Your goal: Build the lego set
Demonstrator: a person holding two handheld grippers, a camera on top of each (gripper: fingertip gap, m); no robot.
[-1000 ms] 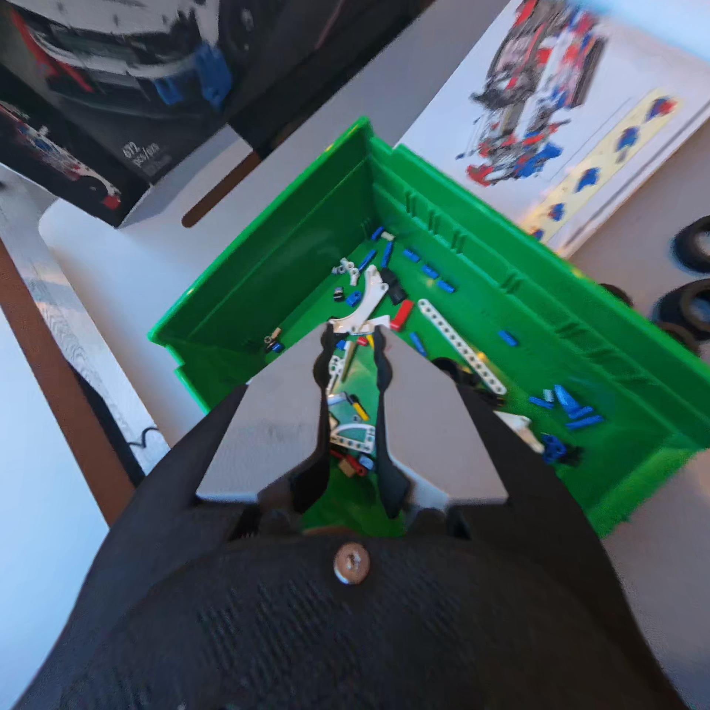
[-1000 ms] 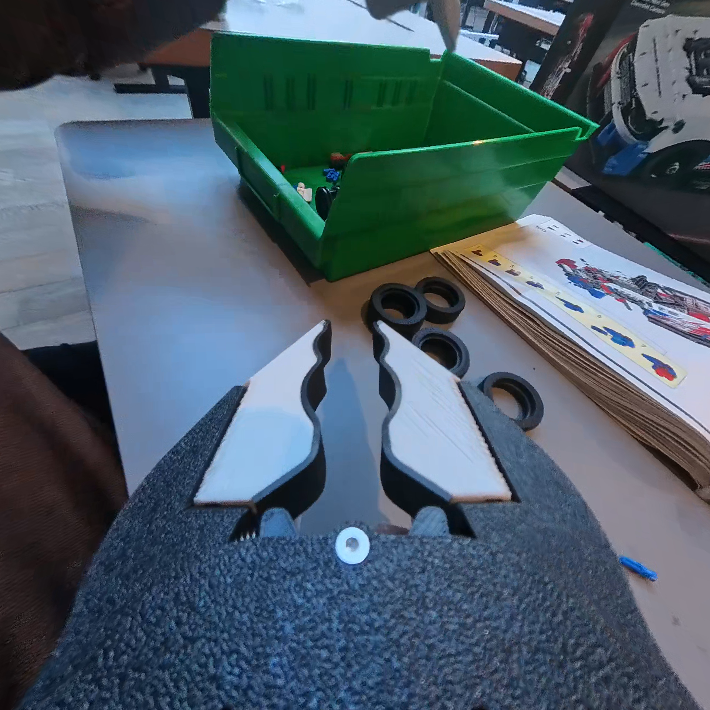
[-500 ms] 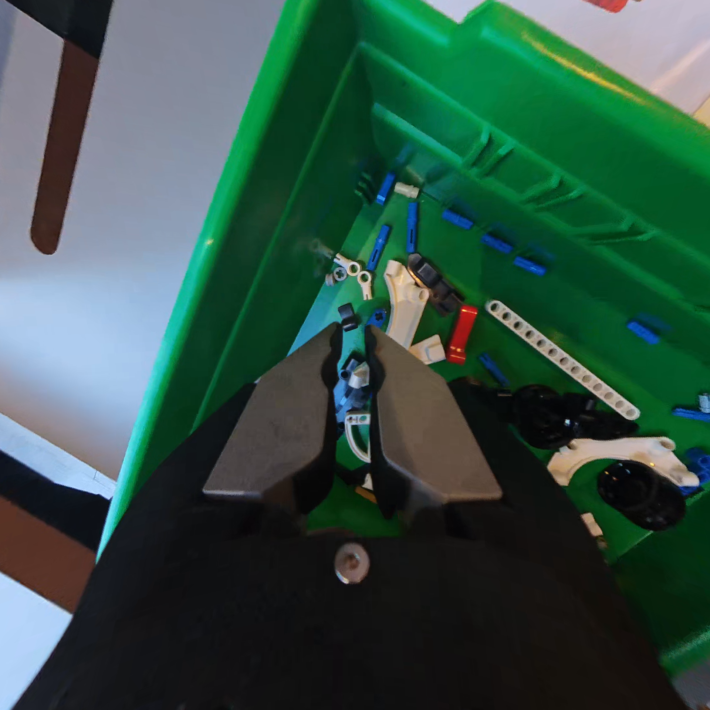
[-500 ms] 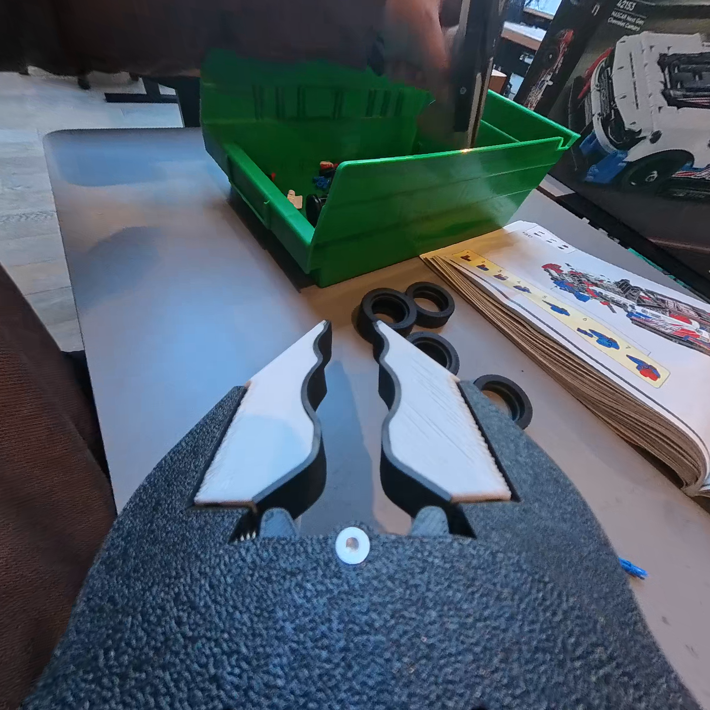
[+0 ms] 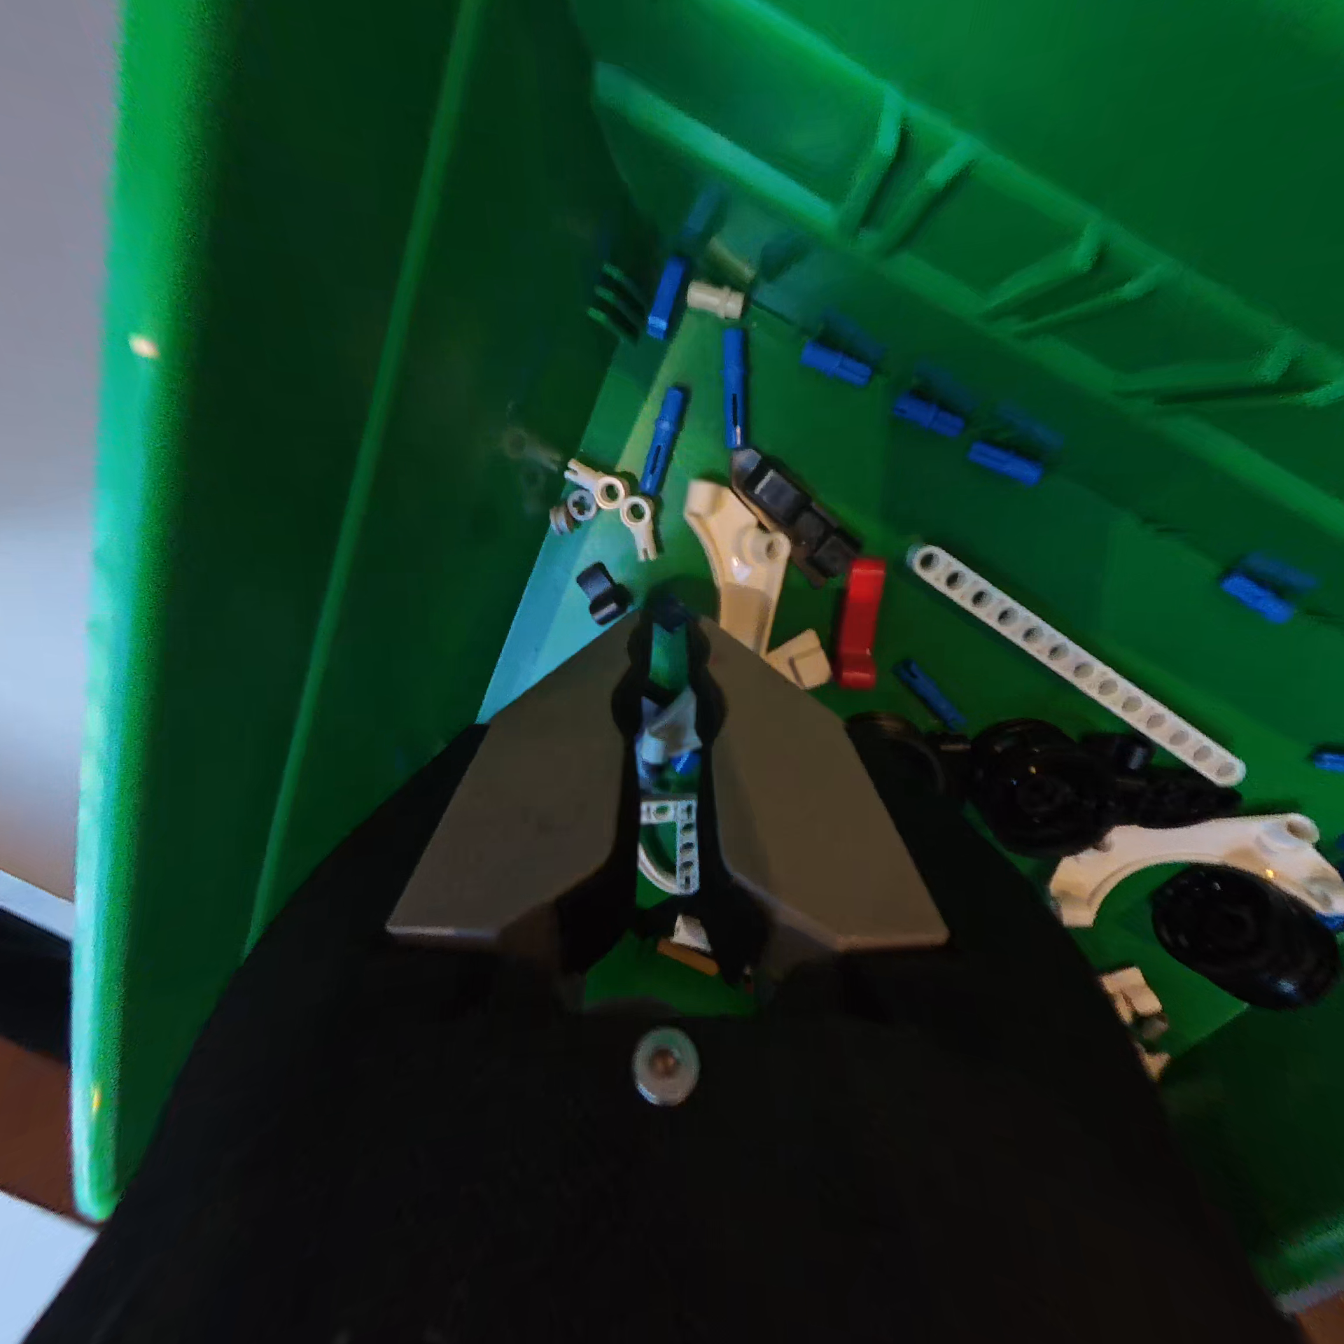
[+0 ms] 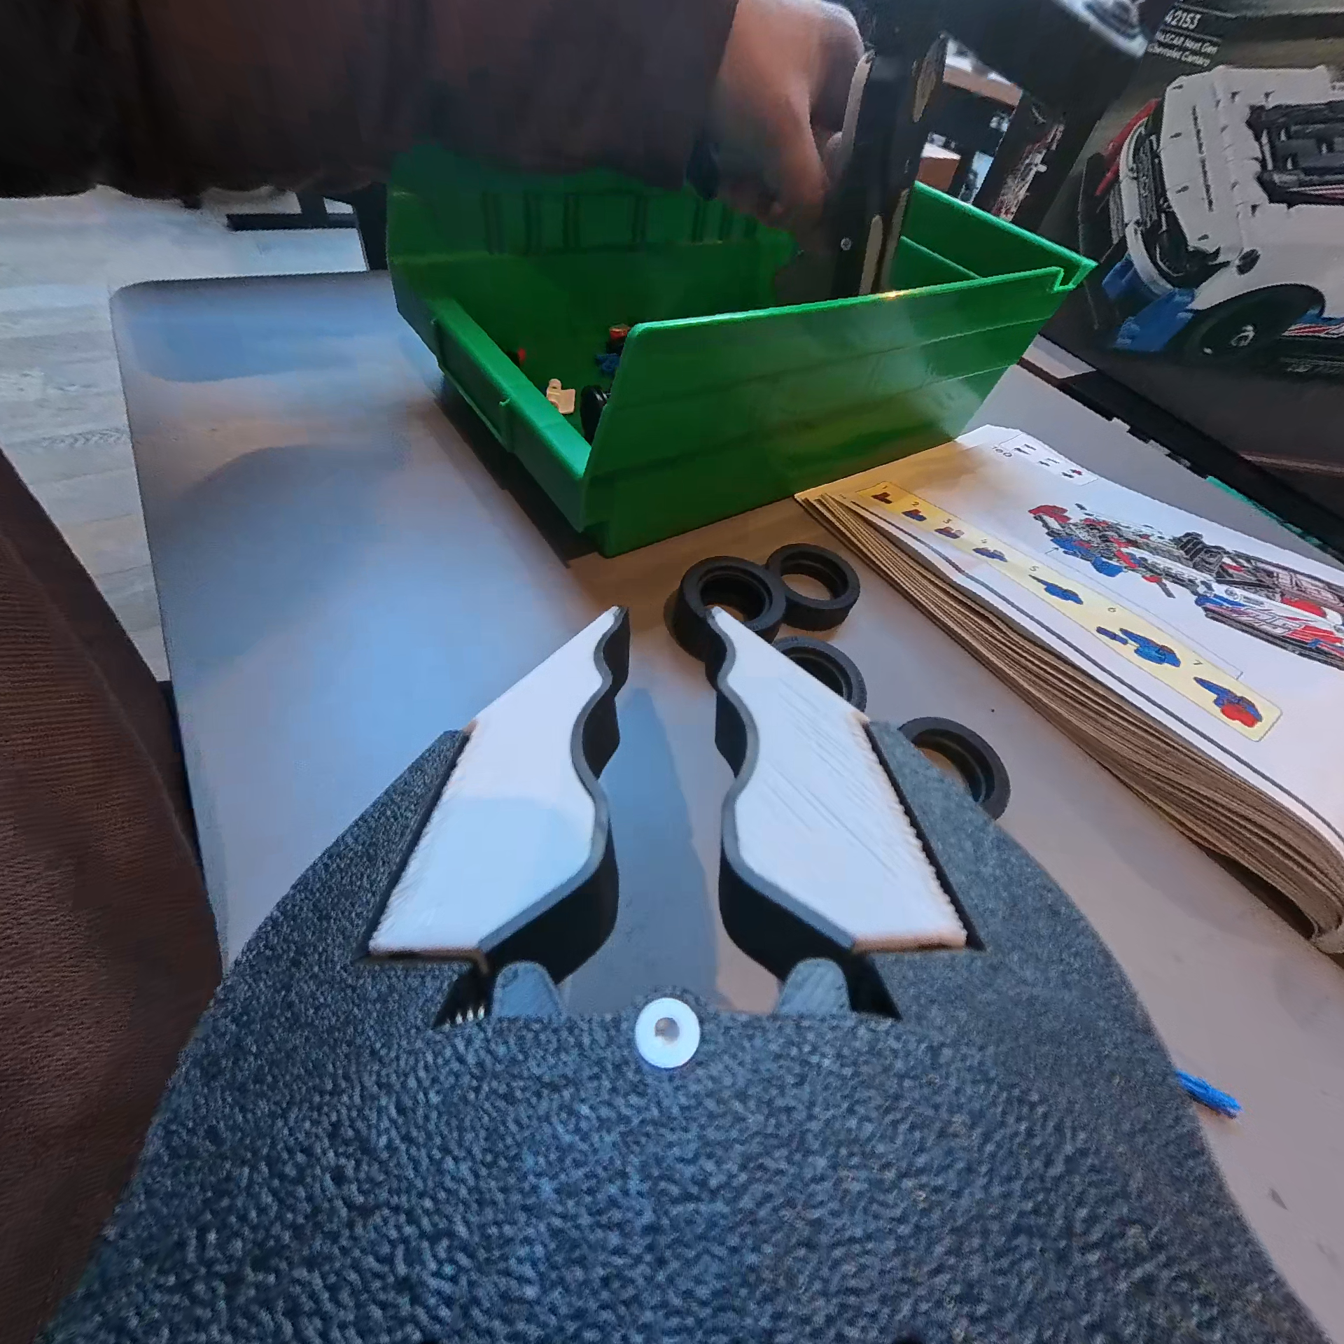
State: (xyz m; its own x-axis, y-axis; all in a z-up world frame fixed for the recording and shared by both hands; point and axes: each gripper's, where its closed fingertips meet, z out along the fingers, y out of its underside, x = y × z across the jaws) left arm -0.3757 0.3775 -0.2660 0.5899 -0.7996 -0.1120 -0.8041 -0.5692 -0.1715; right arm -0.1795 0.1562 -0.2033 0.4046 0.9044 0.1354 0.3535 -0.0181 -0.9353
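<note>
Deep inside the green bin (image 5: 349, 654), the left gripper (image 5: 673, 633) reached among loose lego pieces while the right gripper (image 6: 665, 629) hung over the bench (image 6: 364, 618).

Left fingers (image 5: 524, 800) stood narrowly apart, tips near a small black piece (image 5: 602, 590) beside the bin wall; whether they pinched anything could not be told. A red piece (image 5: 858, 625), a long white beam (image 5: 1069, 662) and blue pins (image 5: 836, 361) lay on the bin floor. Right fingers (image 6: 509, 800) stood moderately apart and empty, just short of 4 black tyres (image 6: 727, 593); an open instruction booklet (image 6: 1091, 618) lay to their right.
</note>
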